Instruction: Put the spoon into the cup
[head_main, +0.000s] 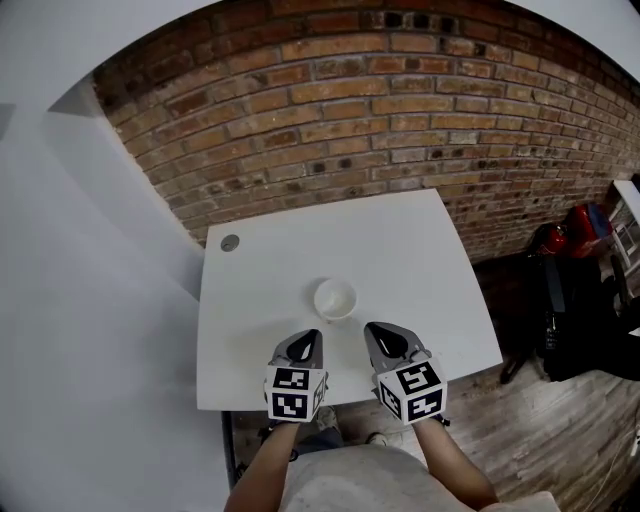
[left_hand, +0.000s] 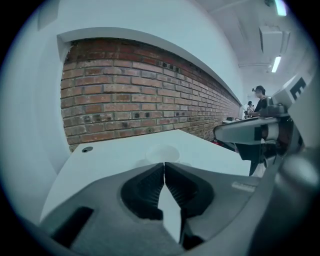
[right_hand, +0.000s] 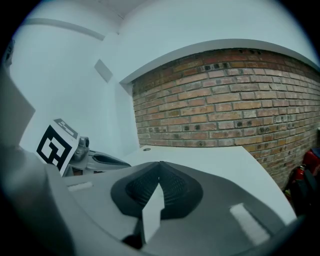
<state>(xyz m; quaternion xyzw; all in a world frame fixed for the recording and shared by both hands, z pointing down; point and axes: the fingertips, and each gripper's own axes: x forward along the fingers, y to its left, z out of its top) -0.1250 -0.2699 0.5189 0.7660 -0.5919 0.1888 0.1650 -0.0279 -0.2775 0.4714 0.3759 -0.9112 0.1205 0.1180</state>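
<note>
1. Room: a brick wall (head_main: 400, 110) runs across the back behind the table, and a plain white wall (head_main: 90, 330) fills the left side. The wood floor (head_main: 540, 430) shows at lower right.
2. Surface: a white table (head_main: 420, 260), square-ish, with its far edge close to the bricks. The top is mostly bare.
3. A black bag (head_main: 575, 315) sits on the floor right of the table with a red object (head_main: 585, 225) just behind it. I can't tell what the red one is.
4. In the left gripper view a person (left_hand: 260, 100) stands far off at the right.
5. The left gripper (head_main: 308, 337) is over the near edge of the table, jaws pressed together at the tips with nothing between them.
6. The right gripper (head_main: 372, 328) is just beside it, with the same deal: jaws closed, holding nothing.
7. The cup (head_main: 335, 299) is white and upright near the table's middle, just ahead of both grippers and roughly between them.
8. A small round cable hole cap (head_main: 230, 242) sits at the far left corner.
</note>
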